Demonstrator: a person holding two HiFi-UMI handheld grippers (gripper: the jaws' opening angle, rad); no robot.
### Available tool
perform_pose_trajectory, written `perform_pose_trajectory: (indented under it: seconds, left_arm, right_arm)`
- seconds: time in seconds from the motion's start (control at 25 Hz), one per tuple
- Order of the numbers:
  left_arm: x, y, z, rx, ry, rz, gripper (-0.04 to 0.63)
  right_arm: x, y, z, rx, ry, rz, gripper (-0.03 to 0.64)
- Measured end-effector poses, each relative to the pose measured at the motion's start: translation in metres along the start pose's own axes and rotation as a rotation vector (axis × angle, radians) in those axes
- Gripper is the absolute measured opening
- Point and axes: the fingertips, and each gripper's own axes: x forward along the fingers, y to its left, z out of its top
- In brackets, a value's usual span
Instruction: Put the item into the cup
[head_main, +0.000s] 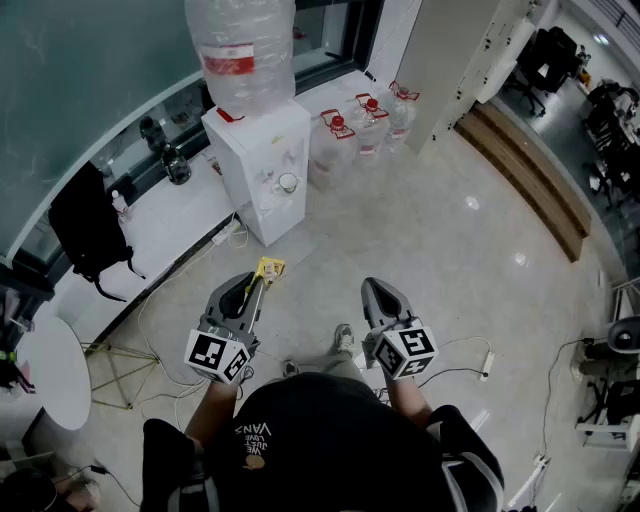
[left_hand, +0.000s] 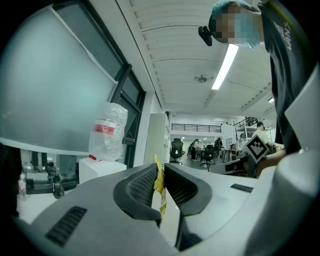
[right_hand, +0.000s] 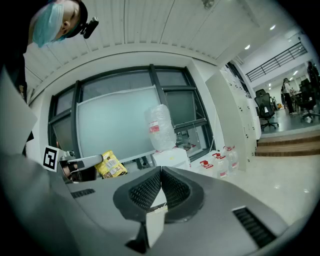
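Note:
My left gripper (head_main: 251, 286) is shut on a thin yellow packet (head_main: 269, 267), whose top sticks out past the jaw tips. In the left gripper view the packet (left_hand: 158, 181) is pinched edge-on between the ribbed pads (left_hand: 142, 186). My right gripper (head_main: 379, 291) is held beside it, shut with nothing in it; its pads meet in the right gripper view (right_hand: 161, 172). That view also catches the packet (right_hand: 112, 165) in the left gripper. Ahead stands a white water dispenser (head_main: 262, 165) with a small round cup-like thing (head_main: 288, 182) on its front.
Three spare water jugs (head_main: 365, 115) stand right of the dispenser. A black backpack (head_main: 88, 225) rests on the white window ledge (head_main: 165, 225). A round white table (head_main: 52, 372) is at the left. Cables and a power strip (head_main: 487, 365) lie on the tiled floor. A wooden step (head_main: 525, 175) runs at the far right.

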Motion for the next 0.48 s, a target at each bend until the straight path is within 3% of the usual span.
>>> perform_pose_trajectory:
  seconds: [0.48]
  left_arm:
    - [0.07,0.005,-0.003,-0.01,0.016,0.067,0.06]
  right_arm:
    - [0.044,-0.066,0.021,0.053,0.022,0.066,0.046]
